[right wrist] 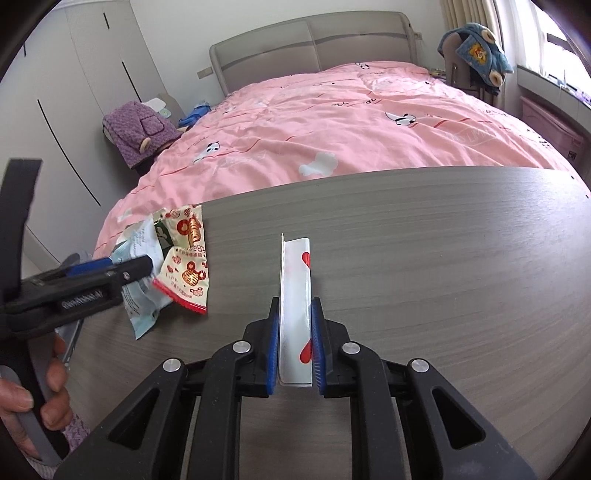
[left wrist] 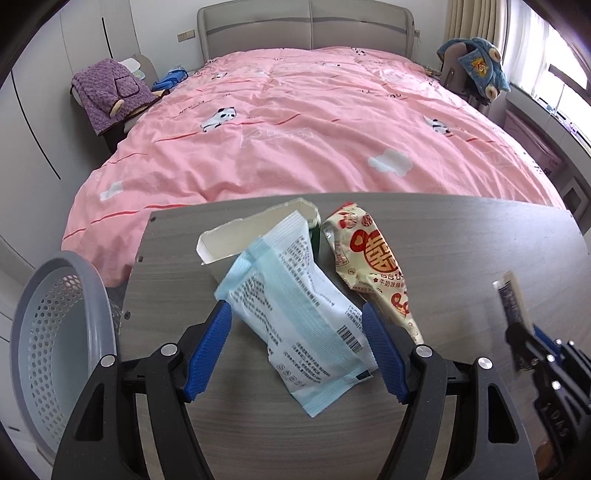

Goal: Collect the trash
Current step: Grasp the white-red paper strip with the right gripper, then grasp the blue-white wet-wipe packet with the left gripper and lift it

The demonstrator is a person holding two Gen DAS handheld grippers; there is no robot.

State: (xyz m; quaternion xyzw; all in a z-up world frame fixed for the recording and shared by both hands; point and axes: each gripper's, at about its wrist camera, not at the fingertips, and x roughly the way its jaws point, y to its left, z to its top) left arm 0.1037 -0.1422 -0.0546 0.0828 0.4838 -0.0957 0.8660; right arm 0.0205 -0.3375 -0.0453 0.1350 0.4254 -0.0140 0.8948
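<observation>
**Around my bedroom**

Beyond my grey wood-grain table (left wrist: pixel 461 240) lies the bed with its pink panda quilt (left wrist: pixel 314 122) and grey padded headboard (left wrist: pixel 306 29). A purple fleece garment (left wrist: pixel 110 96) is draped left; a blue one (left wrist: pixel 476 62) hangs right.

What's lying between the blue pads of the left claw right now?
The pale blue wrapper lies on the table between the open left claw's pads, ungripped, in the left wrist view.
</observation>
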